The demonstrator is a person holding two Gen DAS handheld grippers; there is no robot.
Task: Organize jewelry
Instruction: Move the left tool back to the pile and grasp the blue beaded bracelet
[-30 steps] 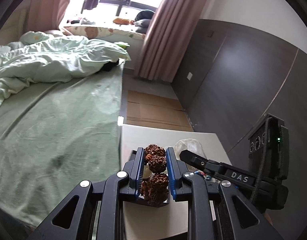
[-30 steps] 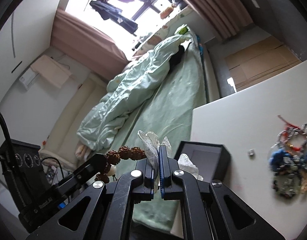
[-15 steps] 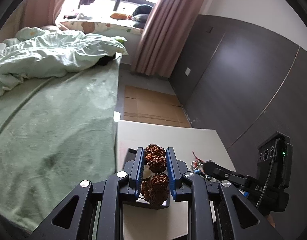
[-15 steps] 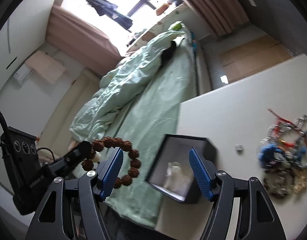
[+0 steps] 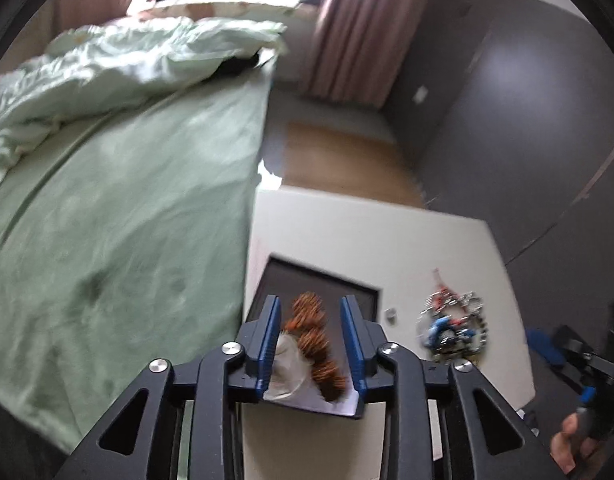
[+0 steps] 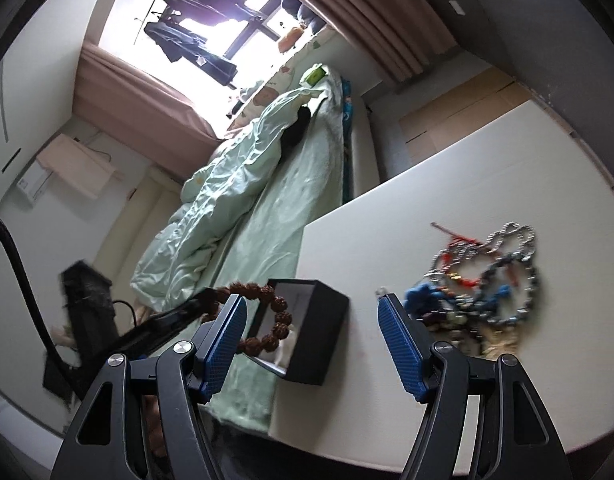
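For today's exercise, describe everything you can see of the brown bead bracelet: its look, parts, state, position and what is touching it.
The brown bead bracelet is a closed loop of round, rough, knobbly reddish-brown beads that look like dried seeds. It hangs between the left gripper fingers, whose jaws have just been opening; blur hides whether a pad still touches it. It sits over the open black box at the white table's corner, above a white crumpled wrapper inside.

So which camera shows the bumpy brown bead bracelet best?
The right wrist view: the brown bead bracelet shows sharply as a ring hanging over the black box. The left wrist view shows only a blurred clump of beads between the left gripper's fingers.
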